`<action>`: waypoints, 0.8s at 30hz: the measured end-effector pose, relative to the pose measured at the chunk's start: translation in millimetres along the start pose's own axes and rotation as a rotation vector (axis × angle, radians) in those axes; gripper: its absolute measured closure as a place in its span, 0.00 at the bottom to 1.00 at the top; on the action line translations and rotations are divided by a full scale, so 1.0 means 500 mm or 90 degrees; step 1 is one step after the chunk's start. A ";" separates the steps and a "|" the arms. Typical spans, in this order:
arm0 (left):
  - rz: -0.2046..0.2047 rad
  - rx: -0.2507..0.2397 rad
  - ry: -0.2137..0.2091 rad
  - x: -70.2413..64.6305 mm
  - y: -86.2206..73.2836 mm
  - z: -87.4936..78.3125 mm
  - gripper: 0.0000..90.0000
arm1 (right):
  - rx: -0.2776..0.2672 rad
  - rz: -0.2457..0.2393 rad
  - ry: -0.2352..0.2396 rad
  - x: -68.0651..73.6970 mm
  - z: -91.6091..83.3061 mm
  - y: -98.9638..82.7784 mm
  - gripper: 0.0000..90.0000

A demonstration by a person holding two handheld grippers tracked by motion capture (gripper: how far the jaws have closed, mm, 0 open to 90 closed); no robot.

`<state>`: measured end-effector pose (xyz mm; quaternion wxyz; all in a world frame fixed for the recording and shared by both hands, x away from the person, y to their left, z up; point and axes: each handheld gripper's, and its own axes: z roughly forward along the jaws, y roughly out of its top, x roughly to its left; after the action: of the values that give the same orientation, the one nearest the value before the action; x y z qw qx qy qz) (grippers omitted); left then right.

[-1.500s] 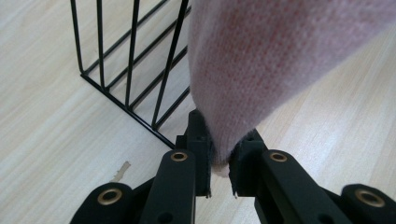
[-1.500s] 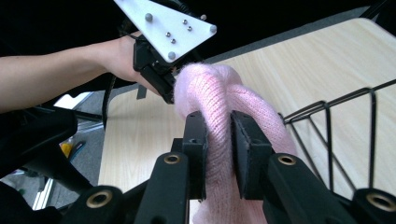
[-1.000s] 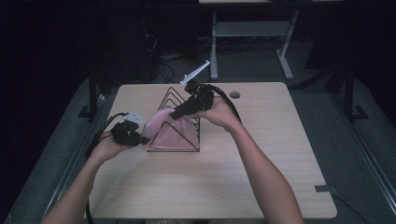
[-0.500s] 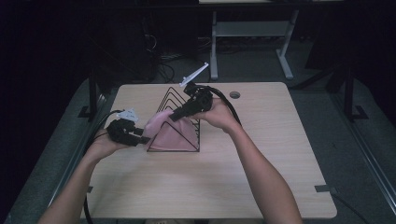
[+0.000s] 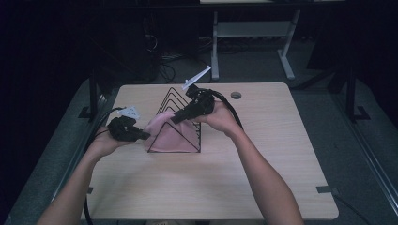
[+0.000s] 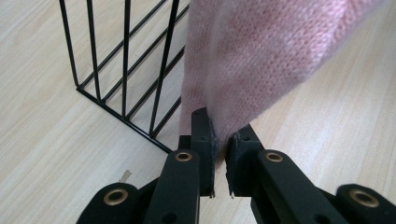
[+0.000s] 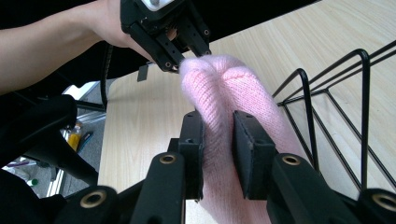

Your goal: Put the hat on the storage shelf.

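A pink knitted cloth (image 5: 170,137) drapes over the near end of a black wire rack (image 5: 178,104) of triangular frames on the wooden table (image 5: 263,154). My left gripper (image 5: 143,135) pinches the cloth's left corner; in the left gripper view its jaws close on the pink cloth (image 6: 261,65) at my left gripper (image 6: 220,140), beside the rack's wires (image 6: 126,70). My right gripper (image 5: 176,118) holds the cloth's upper fold from above; in the right gripper view the pink cloth (image 7: 224,93) is squeezed between the jaws of my right gripper (image 7: 218,140), with my left gripper (image 7: 182,63) at its far end.
A round cable hole (image 5: 236,95) lies at the table's back right. A white desk frame (image 5: 248,33) stands on the floor beyond the table. Cables (image 5: 101,124) trail off the left edge. The rack's wires (image 7: 327,112) sit right of the cloth.
My left gripper has moved left and slightly outward, pulling the cloth's corner away from the rack. The right gripper has stayed near the rack's top.
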<state>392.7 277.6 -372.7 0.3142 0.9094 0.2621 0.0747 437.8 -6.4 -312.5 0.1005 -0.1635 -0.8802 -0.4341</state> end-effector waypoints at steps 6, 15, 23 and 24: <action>0.001 0.002 0.003 -0.002 0.003 -0.003 0.84 | -0.002 0.006 -0.004 -0.002 -0.004 -0.006 0.74; 0.004 -0.008 0.010 -0.011 0.003 -0.018 0.67 | -0.050 -0.003 -0.024 0.002 -0.053 -0.030 0.59; -0.013 -0.013 0.005 -0.013 0.001 -0.025 0.59 | -0.069 0.035 -0.066 -0.010 -0.113 -0.081 0.49; -0.017 -0.012 0.005 -0.013 0.000 -0.025 0.57 | -0.070 0.042 -0.073 -0.010 -0.120 -0.089 0.48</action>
<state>383.5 280.6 -362.5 0.3226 0.9026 0.2744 0.0763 428.1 -80.4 -310.4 0.0553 -0.2219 -0.8537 -0.4679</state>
